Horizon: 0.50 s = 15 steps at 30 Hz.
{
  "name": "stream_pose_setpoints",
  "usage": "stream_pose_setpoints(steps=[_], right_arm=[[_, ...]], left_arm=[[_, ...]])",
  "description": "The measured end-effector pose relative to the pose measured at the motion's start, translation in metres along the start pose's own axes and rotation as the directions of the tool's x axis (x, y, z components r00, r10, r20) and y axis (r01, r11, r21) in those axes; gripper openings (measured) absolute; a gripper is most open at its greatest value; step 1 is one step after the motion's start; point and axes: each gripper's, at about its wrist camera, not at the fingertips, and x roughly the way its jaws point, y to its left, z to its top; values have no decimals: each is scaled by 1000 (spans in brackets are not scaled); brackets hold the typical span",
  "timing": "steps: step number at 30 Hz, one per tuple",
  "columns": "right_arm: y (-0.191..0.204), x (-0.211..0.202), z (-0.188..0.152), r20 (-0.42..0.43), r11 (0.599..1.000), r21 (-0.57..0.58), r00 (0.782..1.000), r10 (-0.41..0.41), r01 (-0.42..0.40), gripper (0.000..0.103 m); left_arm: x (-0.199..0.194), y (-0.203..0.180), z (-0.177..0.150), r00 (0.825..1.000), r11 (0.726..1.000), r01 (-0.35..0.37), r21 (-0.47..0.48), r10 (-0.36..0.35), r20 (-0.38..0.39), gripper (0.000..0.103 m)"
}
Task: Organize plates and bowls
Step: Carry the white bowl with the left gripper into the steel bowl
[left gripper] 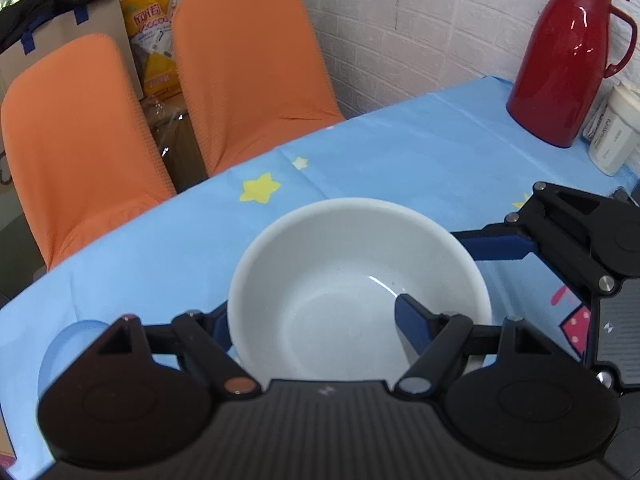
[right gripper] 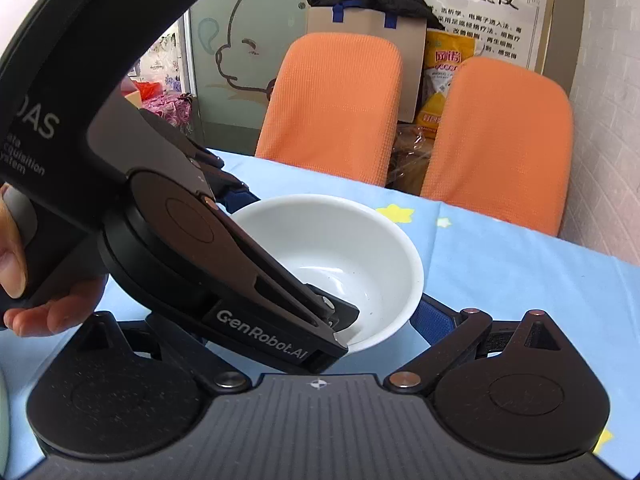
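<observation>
While the bench (left gripper: 400,152) under its blue star-printed cloth carries everything here, your concern is the round white ceramic bowl (left gripper: 352,272) standing upright near its front edge. Your left gripper (left gripper: 312,328) straddles the bowl's near wall, one blue pad inside the bowl and the other outside the rim; the jaws stand partly apart, and I cannot tell whether the pads are pressing yet. Your right gripper (right gripper: 400,320) waits just beside the bowl's right rim, jaws wide and holding nothing.

If you lift before the left pads bite, I'd expect the smooth glazed wall to slip and the bowl to drop back or tip. The two grippers sit close together, so a sideways swing could knock them. The tall red glossy jug (left gripper: 568,60) stands well apart at the back.
</observation>
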Motion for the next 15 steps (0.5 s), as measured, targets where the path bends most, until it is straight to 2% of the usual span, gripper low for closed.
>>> stream_pose_setpoints(steps=[6, 10, 15], right_arm=[[22, -63, -7, 29, 999, -22, 999, -29, 30, 86], [43, -114, -27, 46, 997, -41, 997, -59, 61, 87], [62, -160, -54, 40, 993, -67, 995, -91, 93, 87]], left_arm=[[-64, -40, -22, 999, 1000, 27, 4, -27, 47, 78], [-101, -71, -47, 998, 999, 35, 14, -36, 55, 79], [-129, -99, -80, 996, 997, 81, 1, -81, 43, 79]])
